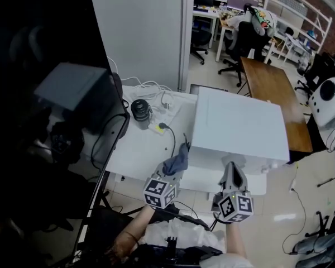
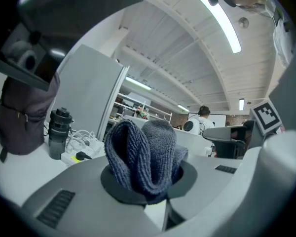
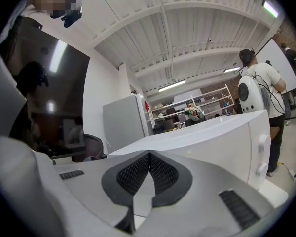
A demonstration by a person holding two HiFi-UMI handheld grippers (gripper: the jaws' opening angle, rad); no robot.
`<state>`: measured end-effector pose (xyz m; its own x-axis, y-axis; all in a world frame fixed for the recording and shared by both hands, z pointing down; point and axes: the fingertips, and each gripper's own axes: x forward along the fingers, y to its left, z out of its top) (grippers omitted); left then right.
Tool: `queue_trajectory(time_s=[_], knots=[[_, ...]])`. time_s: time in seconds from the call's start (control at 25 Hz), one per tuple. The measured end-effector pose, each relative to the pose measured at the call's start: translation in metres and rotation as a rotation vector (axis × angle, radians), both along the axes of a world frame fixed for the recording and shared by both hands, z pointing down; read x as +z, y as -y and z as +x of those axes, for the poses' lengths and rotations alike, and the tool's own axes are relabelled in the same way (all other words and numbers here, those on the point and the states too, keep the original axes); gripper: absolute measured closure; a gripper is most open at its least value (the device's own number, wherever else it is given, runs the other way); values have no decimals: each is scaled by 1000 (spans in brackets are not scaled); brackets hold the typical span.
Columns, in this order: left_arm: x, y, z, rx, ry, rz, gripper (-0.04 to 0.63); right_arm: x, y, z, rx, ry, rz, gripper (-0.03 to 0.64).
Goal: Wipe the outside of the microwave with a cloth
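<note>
The white microwave (image 1: 240, 124) stands on the right part of the white table (image 1: 139, 149); its front faces me. My left gripper (image 1: 177, 162) is shut on a dark blue-grey cloth (image 1: 181, 156), which bulges out between the jaws as a folded bunch (image 2: 145, 154). It hovers just left of the microwave's front left corner. My right gripper (image 1: 233, 175) is shut with nothing in it, its black pads (image 3: 138, 174) pressed together. It sits in front of the microwave's door, whose white side and knobs (image 3: 261, 154) fill the right of the right gripper view.
A black bottle (image 1: 140, 111), a white power strip with cables (image 1: 159, 128) and a dark backpack (image 2: 22, 117) lie on the table's left. A black monitor (image 1: 22, 94) stands at the far left. A wooden table (image 1: 276, 96) and office chairs are behind the microwave.
</note>
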<state>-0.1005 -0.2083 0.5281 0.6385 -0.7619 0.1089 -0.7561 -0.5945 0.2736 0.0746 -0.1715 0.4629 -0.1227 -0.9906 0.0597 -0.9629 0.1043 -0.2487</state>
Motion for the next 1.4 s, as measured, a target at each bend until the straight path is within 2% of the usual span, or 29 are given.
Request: queue_trajectory(time_s=[0.12,0.52,0.76,1.12,1.28,1.4], knots=[[-9,-22,13,-17,-8,25,541,-2,-10,11,-18,-5,10,617],[-19,-103,67,-114,-11,27,541,-7,-78,61,-114,21,27,617],[-29,-141,86,-145,7,11,541,-7,-112,80,-113,62,37,617],[-28,-184,104,-78,22,-20,541,-21,-159,88,-58,66,75,617],[-31,-207,98,-31,20,-13,541,-26,-178,83,-15,68,78,617],[-32,-222,89,-28,22,-4,541,-25,-197,73,-3,54,70,617]])
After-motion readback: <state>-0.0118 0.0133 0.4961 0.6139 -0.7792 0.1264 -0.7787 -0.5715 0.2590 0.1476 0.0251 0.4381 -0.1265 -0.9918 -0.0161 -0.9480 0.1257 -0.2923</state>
